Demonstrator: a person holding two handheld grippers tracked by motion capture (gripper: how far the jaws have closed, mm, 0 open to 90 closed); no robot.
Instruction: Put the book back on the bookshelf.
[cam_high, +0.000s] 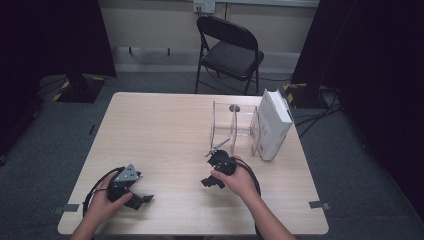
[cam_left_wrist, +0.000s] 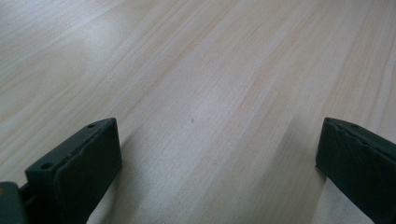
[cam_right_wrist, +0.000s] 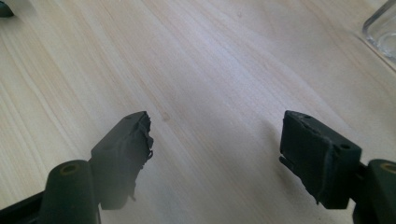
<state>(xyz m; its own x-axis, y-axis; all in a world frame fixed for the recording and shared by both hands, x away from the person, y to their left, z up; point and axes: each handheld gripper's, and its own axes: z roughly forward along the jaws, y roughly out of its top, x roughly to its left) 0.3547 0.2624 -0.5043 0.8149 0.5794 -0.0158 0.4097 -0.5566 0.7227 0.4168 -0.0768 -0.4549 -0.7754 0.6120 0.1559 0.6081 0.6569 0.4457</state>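
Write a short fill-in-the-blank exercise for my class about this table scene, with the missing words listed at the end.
1. The white book stands upright at the clear rack's ____ end, seen from the high view.
2. The left gripper's jaws stand ____ over the bare table.
3. Behind the table stands a black folding ____.
4. The right gripper holds ____ between its jaws.

Missing words: right; open; chair; nothing

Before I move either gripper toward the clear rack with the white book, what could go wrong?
1. The white book stands upright at the end of the clear acrylic rack, near the table's far right edge; a nudge might tip it off.
2. The rack is transparent, so the right gripper close by could clip a panel.
3. The left gripper's cable loops by the hand and may snag.
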